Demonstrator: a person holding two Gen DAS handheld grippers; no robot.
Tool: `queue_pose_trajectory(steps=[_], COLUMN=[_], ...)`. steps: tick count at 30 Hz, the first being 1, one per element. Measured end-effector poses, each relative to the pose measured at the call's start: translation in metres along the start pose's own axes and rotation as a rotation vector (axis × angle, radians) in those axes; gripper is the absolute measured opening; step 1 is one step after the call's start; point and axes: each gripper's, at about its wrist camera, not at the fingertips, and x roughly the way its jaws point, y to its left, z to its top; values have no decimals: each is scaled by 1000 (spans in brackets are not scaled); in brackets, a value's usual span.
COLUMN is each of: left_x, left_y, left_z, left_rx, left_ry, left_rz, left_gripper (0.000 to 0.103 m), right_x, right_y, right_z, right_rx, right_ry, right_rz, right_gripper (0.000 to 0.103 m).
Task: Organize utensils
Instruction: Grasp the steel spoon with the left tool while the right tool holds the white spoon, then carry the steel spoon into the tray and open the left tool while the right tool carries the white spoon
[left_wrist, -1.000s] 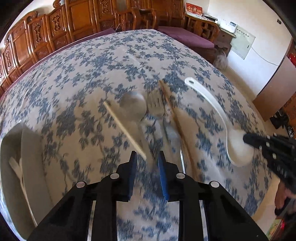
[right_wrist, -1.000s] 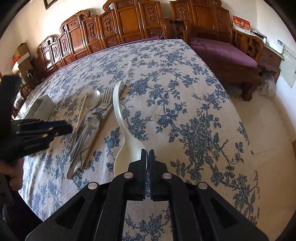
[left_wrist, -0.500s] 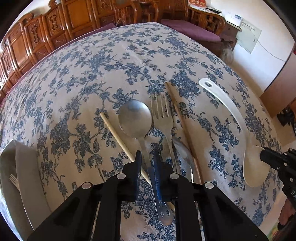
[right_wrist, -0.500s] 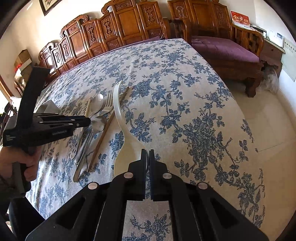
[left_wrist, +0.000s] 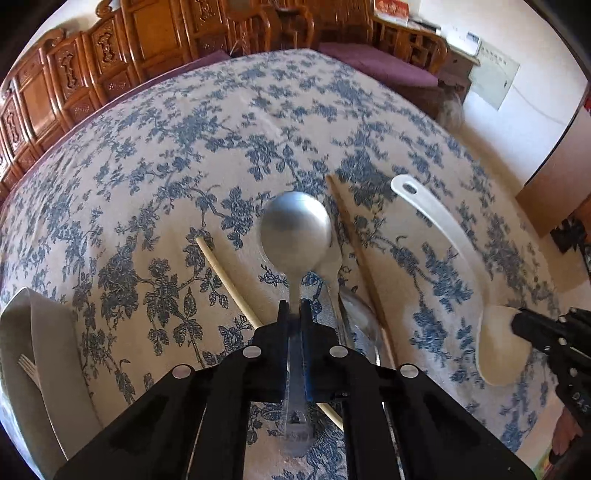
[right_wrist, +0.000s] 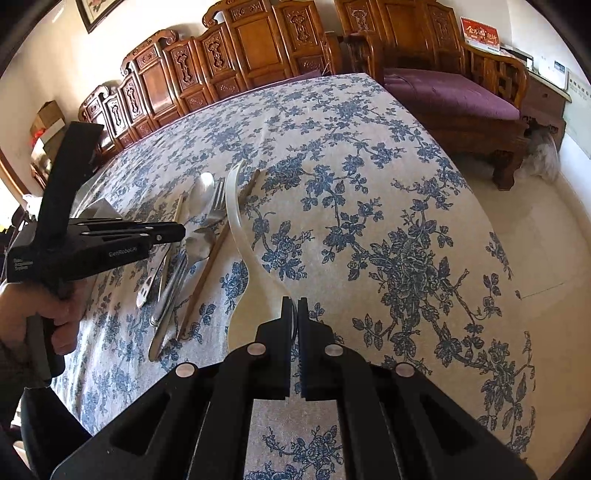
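My left gripper (left_wrist: 294, 310) has its jaws closing, and its pads press on the handle of a metal spoon (left_wrist: 295, 229). The spoon's bowl points away from me and partly covers a fork (left_wrist: 334, 266). In the right wrist view, the left gripper (right_wrist: 179, 232) hovers over the same spoon (right_wrist: 204, 183) and fork (right_wrist: 218, 194). My right gripper (right_wrist: 293, 304) is shut on the bowl rim of a long white serving spoon (right_wrist: 236, 221), which lies on the tablecloth at the right (left_wrist: 439, 218). A pale chopstick (left_wrist: 229, 280) and a brown chopstick (left_wrist: 354, 236) flank the cutlery.
A grey tray (left_wrist: 48, 343) with a white fork (left_wrist: 27, 365) in it stands at the table's left edge. Another metal utensil (left_wrist: 360, 314) lies beside the brown chopstick. Carved wooden chairs (right_wrist: 258, 48) line the far side, and the table drops to the floor (right_wrist: 535, 229) on the right.
My left gripper moved in over the metal spoon's handle and closed on it, and the spoon's bowl now overlaps the fork. The right gripper kept still on the white spoon.
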Motion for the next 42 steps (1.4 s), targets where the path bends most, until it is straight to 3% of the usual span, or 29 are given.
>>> queue_pose_trajectory(steps=[11, 20, 34, 42], left_x=[-51, -97, -141, -136], left_y=[7, 33, 111, 171], left_z=[-7, -25, -68, -84], left_rx=[27, 12, -95, -174], left_ry=[-69, -123, -157, -134], left_rz=[11, 41, 127, 165], left_gripper=[5, 5, 5, 5], right_x=[-6, -15, 2, 17], right_y=[19, 58, 118, 156], right_z=[1, 3, 0, 11], right_rx=[-50, -121, -232, -277], right_ry=[-10, -27, -4, 8], right_rz=[0, 18, 40, 69], right_gripper=[4, 4, 4, 4])
